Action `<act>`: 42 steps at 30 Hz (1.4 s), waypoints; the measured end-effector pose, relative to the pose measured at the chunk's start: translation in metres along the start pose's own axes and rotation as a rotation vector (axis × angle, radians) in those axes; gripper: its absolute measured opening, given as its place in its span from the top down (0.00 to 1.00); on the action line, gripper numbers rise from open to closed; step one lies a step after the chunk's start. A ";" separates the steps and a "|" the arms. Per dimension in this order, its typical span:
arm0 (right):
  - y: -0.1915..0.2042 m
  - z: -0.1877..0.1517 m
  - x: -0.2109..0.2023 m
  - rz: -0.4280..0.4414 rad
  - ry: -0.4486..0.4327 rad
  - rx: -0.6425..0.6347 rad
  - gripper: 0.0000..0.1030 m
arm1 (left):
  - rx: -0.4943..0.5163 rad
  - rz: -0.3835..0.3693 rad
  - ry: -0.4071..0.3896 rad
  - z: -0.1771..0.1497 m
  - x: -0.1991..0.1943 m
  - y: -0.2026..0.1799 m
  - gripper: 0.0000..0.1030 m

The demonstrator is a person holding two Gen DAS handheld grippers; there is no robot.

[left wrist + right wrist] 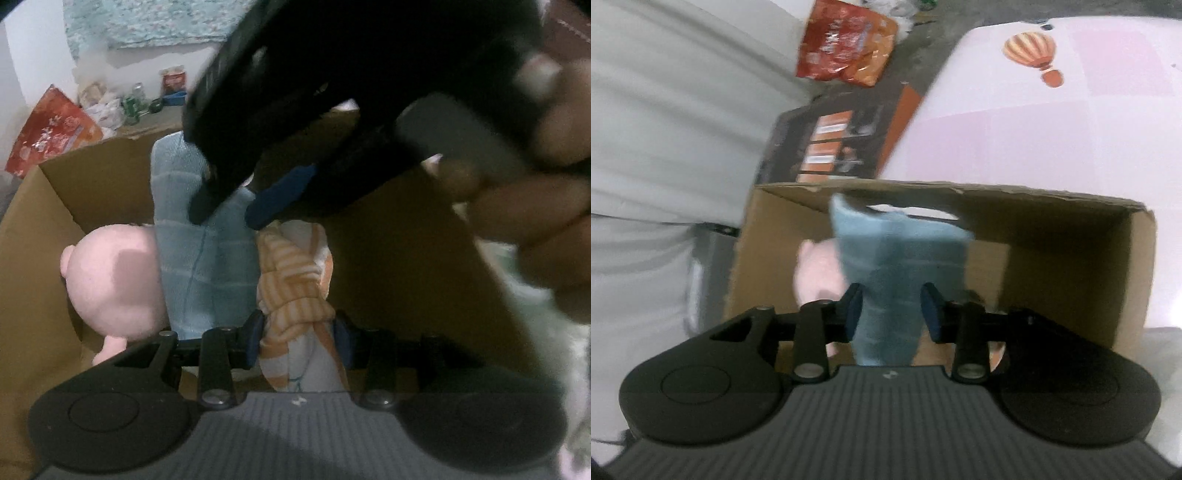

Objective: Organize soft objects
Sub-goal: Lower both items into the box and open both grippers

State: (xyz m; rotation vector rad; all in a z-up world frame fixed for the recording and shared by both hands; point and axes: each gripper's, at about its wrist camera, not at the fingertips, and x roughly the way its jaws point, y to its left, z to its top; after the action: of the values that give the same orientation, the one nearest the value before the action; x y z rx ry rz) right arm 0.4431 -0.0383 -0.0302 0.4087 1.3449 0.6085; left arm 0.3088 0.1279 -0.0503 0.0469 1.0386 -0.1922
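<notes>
Left gripper (pixel 299 338) clamps striped cloth (pixel 295 280); right gripper (pixel 892 308), pads apart, frees blue towel (pixel 897 258), which may snag the box (pixel 1071 280) rim at twelve o'clock.

Blk grippers (pixel 892 310), blue jaws, ribbed grey housing, silver screws.

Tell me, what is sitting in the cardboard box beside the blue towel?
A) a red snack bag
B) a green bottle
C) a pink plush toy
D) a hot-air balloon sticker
C: a pink plush toy lies inside the cardboard box, right against the blue towel.
</notes>
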 end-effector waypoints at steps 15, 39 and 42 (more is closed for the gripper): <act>-0.024 -0.037 -0.097 0.196 -0.167 0.023 0.54 | -0.060 0.087 -0.051 0.003 0.009 -0.010 0.59; -0.116 -0.172 -0.234 0.208 -0.371 0.055 0.51 | -0.181 0.049 -0.135 0.013 -0.018 -0.002 0.29; -0.124 -0.193 -0.247 0.202 -0.394 0.067 0.51 | -0.252 0.036 -0.177 0.010 -0.042 0.014 0.27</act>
State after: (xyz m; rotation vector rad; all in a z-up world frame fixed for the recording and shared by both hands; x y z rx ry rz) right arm 0.2487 -0.3019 0.0495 0.6871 0.9548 0.6129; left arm 0.2992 0.1463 -0.0094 -0.1763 0.8777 -0.0307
